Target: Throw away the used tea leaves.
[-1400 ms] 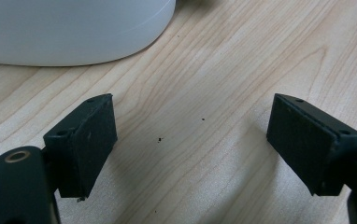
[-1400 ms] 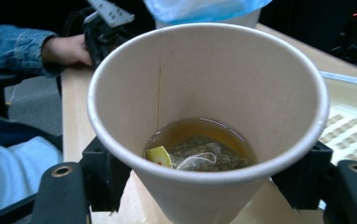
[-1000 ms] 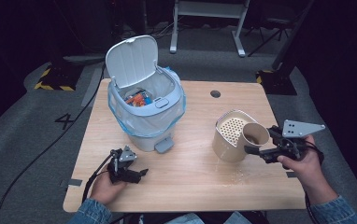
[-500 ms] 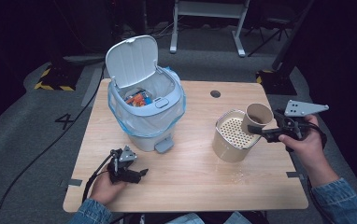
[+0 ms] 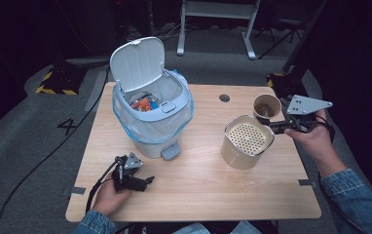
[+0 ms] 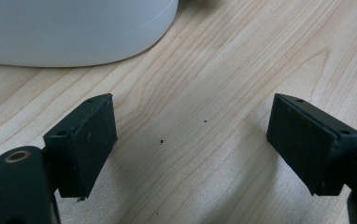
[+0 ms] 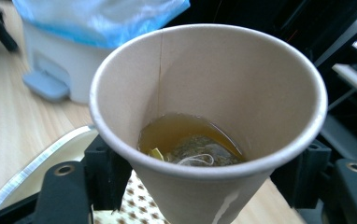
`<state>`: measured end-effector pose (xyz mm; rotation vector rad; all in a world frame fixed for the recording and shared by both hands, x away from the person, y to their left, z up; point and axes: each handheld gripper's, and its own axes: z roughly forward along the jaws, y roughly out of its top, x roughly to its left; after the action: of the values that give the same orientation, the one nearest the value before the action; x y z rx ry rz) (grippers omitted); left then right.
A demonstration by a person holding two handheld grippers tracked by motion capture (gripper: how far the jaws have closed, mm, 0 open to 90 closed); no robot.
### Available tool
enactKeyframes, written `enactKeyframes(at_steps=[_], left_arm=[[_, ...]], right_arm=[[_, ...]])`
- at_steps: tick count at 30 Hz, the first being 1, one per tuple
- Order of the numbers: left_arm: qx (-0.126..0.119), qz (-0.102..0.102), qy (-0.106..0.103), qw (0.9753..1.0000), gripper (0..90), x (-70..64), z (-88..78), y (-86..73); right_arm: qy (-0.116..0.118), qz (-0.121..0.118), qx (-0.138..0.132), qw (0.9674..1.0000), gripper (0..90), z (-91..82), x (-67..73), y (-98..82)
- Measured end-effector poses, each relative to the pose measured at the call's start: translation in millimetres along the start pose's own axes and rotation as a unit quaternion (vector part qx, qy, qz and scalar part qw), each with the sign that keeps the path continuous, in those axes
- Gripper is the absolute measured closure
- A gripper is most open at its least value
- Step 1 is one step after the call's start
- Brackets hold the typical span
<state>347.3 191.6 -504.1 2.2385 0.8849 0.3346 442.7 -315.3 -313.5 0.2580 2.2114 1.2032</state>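
Right tool point(image 5: 277, 126) grips a paper cup point(image 5: 266, 107) in the high view, its jaws having just closed a little further on the cup's lower wall. The cup is upright and lifted clear of the surface point(image 5: 198, 195), just beyond a beige canister with a perforated top point(image 5: 247, 141), near the surface's right edge. A grey three-cornered plate tops this tool, and the right hand point(image 5: 313, 141) comes in behind it from a denim sleeve. Left tool point(image 5: 142, 183) lies low on the near left part of the surface in the left hand point(image 5: 107, 197), jaws apart and nothing between them. A white pedal bin point(image 5: 152, 119) with a blue liner stands at the middle left, lid tipped up and back, with coloured rubbish inside; its pedal points toward the near edge

From the left gripper view, the left tool point(image 6: 190, 144) shows its two black jaws wide apart over bare wood, holding nothing. The white base of the bin point(image 6: 74, 32) curves across the top left, apart from the jaws

Seen in the right gripper view, the right tool point(image 7: 204, 177) has its jaws pressed on either side of the cup point(image 7: 204, 79), low on its tapering wall. Amber liquid and a soaked tea bag point(image 7: 195, 151) with its string sit at the bottom. Below the cup lies the canister's perforated top point(image 7: 134, 207), and beyond, at the upper left, the bin point(image 7: 74, 60) with its blue liner and pedal
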Motion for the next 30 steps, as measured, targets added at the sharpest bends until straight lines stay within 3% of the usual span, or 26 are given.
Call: enactKeyframes(at_steps=[7,13,18,23,24,30], left_arm=[[-0.002,-0.006,0.000,1.0000,16.1,-0.8,-0.3,-0.8],[-0.001,-0.006,0.003,1.0000,16.1,-0.7,-1.2,-1.6],[-0.001,-0.006,0.003,1.0000,16.1,-0.7,-1.2,-1.6],[-0.001,-0.006,0.003,1.0000,16.1,-0.7,-1.2,-1.6],[-0.001,-0.005,0.003,1.0000,16.1,-0.6,-1.3,-1.6],[-0.001,-0.005,0.003,1.0000,16.1,-0.5,-1.3,-1.5]], right_arm=[[-0.014,-0.087,0.032,0.9956,31.9,6.2,0.9,-2.4],[-0.030,-0.154,0.069,0.9852,32.3,8.6,4.9,-4.7],[-0.045,-0.200,0.099,0.9737,32.5,8.9,8.9,-7.9],[-0.056,-0.247,0.127,0.9591,32.5,10.1,12.2,-9.4],[-0.056,-0.250,0.131,0.9578,32.5,10.2,12.9,-9.8],[-0.065,-0.298,0.154,0.9398,32.5,13.3,16.8,-13.3]])
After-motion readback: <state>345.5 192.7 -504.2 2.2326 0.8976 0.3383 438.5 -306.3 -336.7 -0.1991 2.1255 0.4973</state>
